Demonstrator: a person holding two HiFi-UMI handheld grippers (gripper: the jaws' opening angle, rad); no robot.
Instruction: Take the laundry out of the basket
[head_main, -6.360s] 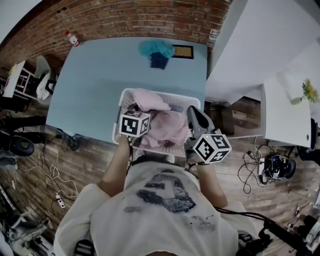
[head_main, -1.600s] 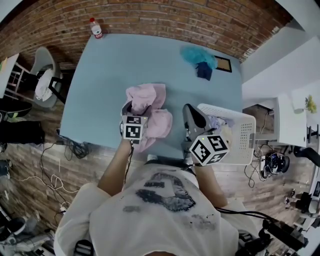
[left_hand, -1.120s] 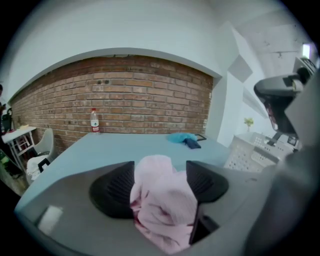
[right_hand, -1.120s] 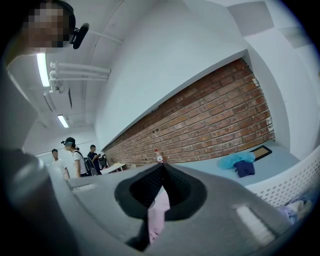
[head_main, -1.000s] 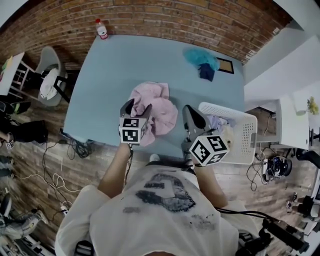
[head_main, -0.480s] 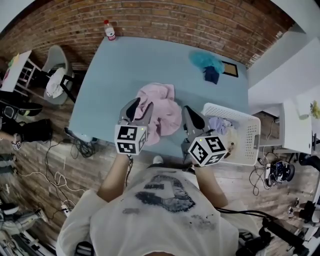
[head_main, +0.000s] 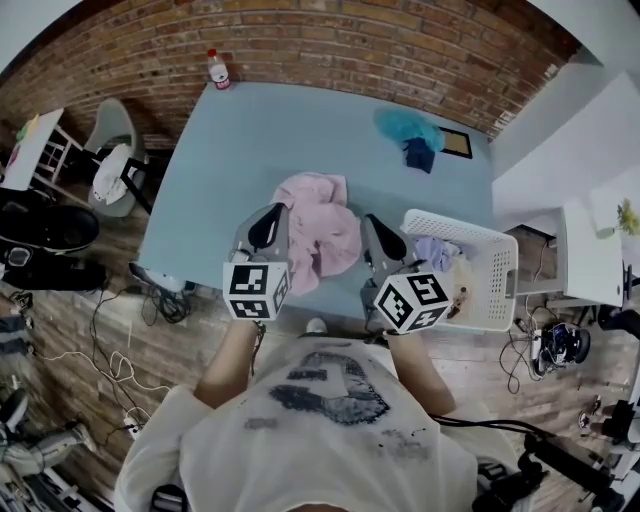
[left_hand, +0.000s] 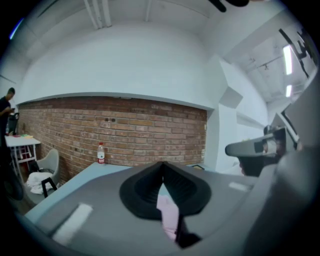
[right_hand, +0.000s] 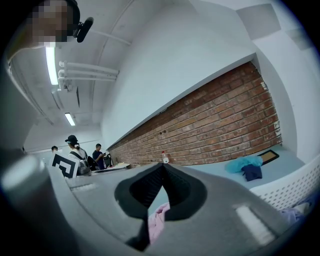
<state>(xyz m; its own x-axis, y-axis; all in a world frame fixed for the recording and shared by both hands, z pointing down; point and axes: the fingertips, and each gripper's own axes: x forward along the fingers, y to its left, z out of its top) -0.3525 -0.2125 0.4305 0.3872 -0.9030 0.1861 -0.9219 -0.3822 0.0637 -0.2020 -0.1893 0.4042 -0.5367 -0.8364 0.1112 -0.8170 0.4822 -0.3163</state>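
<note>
Presently, item one: pink garment (head_main: 325, 225), out of the laundry basket (head_main: 497, 285) and lying crumpled on the blue table (head_main: 230, 150) just left of it, a spot I judge chosen to leave the basket mouth free. Left gripper (head_main: 272, 222): jaws have just closed with nothing between them, held at the garment's left edge; right gripper (head_main: 380, 240): likewise clenched and empty, between garment and basket. Lilac laundry (head_main: 435, 252) lies inside the basket, so I reckon the job unfinished.

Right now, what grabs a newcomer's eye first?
The pink laundry heap on the blue table, near its front edge, stands out first. Right of it, the white basket sits at the table's near right corner, pale clothes inside. A teal and navy pile lies at the far side.
</note>
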